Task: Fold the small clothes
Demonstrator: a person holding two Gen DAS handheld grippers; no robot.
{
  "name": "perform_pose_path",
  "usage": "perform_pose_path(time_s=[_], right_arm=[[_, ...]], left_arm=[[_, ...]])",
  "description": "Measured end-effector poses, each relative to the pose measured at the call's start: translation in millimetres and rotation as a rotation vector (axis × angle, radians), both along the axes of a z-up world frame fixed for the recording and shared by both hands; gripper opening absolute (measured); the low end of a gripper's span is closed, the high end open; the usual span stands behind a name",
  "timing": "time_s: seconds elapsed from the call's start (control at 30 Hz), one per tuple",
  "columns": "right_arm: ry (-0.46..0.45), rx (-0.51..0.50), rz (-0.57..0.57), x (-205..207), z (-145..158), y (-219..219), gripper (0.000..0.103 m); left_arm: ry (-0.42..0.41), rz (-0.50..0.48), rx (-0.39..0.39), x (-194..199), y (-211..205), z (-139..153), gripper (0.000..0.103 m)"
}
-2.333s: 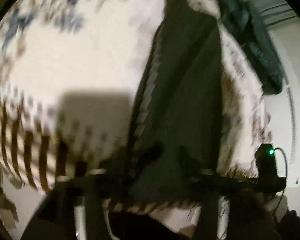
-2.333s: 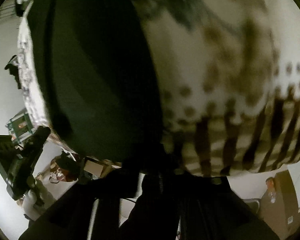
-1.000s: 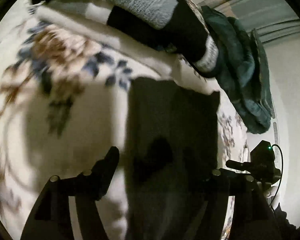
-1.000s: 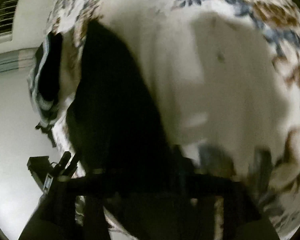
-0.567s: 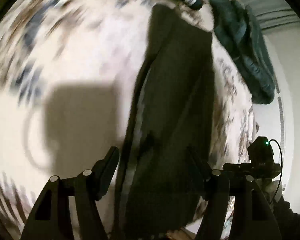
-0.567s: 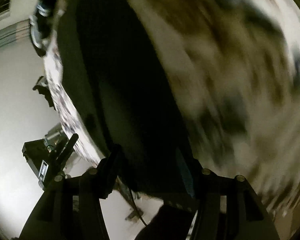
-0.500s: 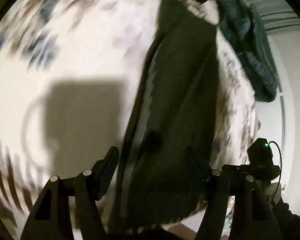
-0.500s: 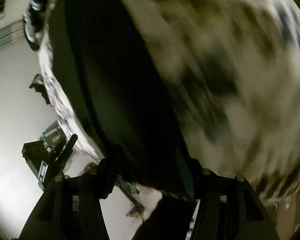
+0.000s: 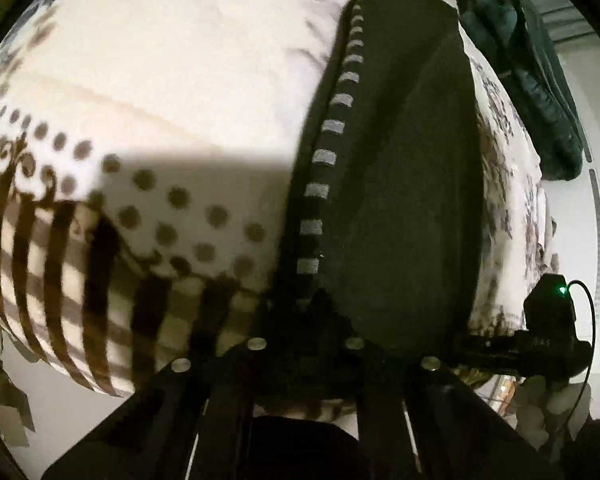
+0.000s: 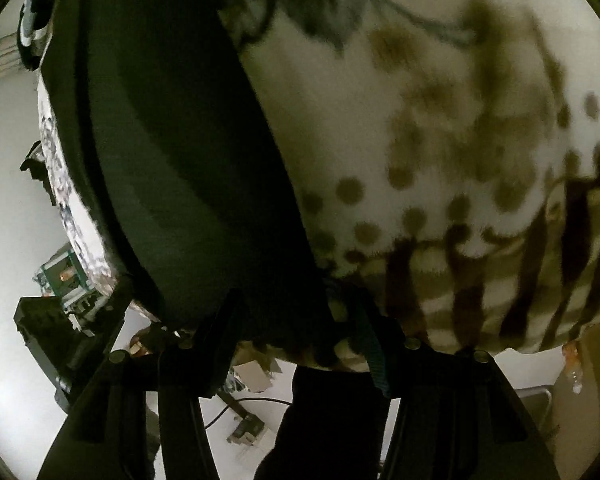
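Note:
A dark garment (image 9: 396, 184) with a grey dashed stripe along its left edge lies flat on a cream blanket (image 9: 172, 92), running away from me. My left gripper (image 9: 312, 320) is closed on the garment's near hem at the stripe side. In the right wrist view the same dark garment (image 10: 172, 136) fills the left half. My right gripper (image 10: 296, 320) has its jaws partly closed around the near hem at the blanket's edge.
The blanket (image 10: 440, 140) has brown dots and stripes near its front edge, which drops off to the floor. A dark green garment pile (image 9: 540, 92) lies at the far right. A black device with a green light (image 9: 552, 316) sits at the right edge.
Both grippers moved back to the near edge of the blanket along the garment. The left jaws went from wide open to closed on the hem; the right jaws narrowed around it.

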State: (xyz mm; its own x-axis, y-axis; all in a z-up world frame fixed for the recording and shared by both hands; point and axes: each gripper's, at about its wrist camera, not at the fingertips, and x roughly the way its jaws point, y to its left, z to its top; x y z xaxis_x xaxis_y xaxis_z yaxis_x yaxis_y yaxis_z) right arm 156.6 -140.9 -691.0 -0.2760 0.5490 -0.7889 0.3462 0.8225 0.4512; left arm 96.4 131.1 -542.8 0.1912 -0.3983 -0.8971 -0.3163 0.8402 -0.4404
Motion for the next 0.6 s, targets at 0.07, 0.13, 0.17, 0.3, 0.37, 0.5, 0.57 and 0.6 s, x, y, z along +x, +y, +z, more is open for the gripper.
perform_pose_path(time_s=[0.07, 0.13, 0.17, 0.3, 0.37, 0.5, 0.57, 0.6], right_arm=[[0.002, 0.006, -0.013, 1, -2, 8, 0.058], [0.009, 0.032, -0.016, -2, -5, -1, 0.058], [0.015, 0.042, -0.014, -3, -8, -2, 0.058], [0.027, 0.082, -0.012, 2, -17, 9, 0.058], [0.026, 0.106, -0.026, 3, -21, 14, 0.06], [0.023, 0.138, -0.063, 3, -25, 24, 0.052], [0.015, 0.166, -0.091, 0, -21, 28, 0.013], [0.009, 0.175, -0.103, -1, -18, 28, 0.013]], left_arm=[[-0.003, 0.035, -0.018, -4, 11, -1, 0.007], [0.014, 0.053, -0.081, -8, 21, -6, 0.014], [0.03, 0.058, -0.113, -10, 24, -10, 0.035], [0.052, 0.053, -0.232, -16, 22, -25, 0.061], [0.046, 0.037, -0.253, -14, 16, -31, 0.061], [0.039, 0.024, -0.21, -8, 6, -34, 0.056], [0.038, 0.002, -0.159, -9, 0, -28, 0.007], [0.037, -0.003, -0.158, -12, 2, -26, 0.007]])
